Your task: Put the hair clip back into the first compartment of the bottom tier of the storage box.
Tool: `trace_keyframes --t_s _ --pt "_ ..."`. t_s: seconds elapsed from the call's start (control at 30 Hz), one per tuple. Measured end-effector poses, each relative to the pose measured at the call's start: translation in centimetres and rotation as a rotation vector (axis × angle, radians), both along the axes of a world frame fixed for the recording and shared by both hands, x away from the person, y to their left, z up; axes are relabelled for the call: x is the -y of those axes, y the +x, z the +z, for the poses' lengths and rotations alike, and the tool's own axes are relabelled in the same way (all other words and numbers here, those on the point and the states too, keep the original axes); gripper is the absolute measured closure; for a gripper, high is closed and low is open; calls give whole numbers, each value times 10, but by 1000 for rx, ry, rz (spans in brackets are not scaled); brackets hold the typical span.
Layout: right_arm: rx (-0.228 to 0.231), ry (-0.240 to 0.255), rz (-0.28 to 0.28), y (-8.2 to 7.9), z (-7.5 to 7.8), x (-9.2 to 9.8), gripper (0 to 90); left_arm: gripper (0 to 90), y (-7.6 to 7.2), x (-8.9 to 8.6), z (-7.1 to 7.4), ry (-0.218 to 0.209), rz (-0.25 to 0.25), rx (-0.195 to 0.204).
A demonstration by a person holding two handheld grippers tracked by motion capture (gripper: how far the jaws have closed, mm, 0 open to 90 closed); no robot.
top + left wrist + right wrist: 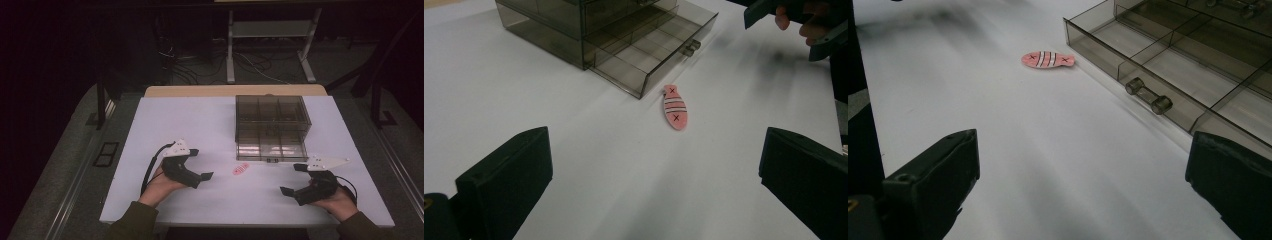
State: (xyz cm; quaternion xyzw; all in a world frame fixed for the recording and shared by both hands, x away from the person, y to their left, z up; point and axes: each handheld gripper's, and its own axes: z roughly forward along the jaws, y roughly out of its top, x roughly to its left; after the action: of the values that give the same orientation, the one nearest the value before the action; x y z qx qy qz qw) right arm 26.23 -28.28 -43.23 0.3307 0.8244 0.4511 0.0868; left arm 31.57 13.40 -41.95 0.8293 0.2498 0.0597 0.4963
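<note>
Dark floor (pixel 60 165) with a tangle of cables (pixel 250 62) and a grey metal frame (pixel 272 30) lies beyond the white table (pixel 190 125) I work at, and the room behind that is nearly black. On the table's far right part stands a smoky clear box (pixel 272 117) split into compartments, with its lowest drawer (pixel 271 150) pulled out toward me; the drawer's small bar handle (pixel 1148 96) points at my side, and the divided sections I can see into look bare, though the back ones are too dim to tell. My left gripper (pixel 200 164) sits at the table's near left, held in my left hand (pixel 162 185), its jaws spread wide and holding nothing, aimed to the right across the table. My right gripper (pixel 294 179) sits at the near right in my right hand (pixel 340 202), jaws also wide apart and bare, aimed to the left. Between the two, just in front of the drawer's left corner and not touching it, lies a small pink fish (pixel 241 169), flat on the table, with white and dark stripes across its middle and a small cross near each end. From the left gripper view the fish (pixel 674 106) lies well ahead of my jaws, a little right of centre; from the right gripper view it (pixel 1047 59) lies far ahead and left of centre, near the drawer front.
</note>
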Motion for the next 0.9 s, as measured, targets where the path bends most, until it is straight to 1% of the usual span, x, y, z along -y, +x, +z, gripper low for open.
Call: trace_keyframes --t_s 0.27,0.43,0.5,0.63,0.8,0.9 --pt "-3 -2 3 1 -1 0 4 0 5 7 0 7 -16 3" --pt "-3 0 -1 1 -1 0 4 0 6 12 0 0 -23 3" --pt "4 -6 7 1 -2 -1 4 0 6 13 1 3 -28 5" --pt "2 -15 16 2 -3 -1 4 0 7 14 1 -1 -31 8" --pt "1 -6 18 4 -4 2 4 0 8 17 0 0 -37 8" --pt "0 -4 19 5 -4 1 4 0 9 18 0 7 -40 8"
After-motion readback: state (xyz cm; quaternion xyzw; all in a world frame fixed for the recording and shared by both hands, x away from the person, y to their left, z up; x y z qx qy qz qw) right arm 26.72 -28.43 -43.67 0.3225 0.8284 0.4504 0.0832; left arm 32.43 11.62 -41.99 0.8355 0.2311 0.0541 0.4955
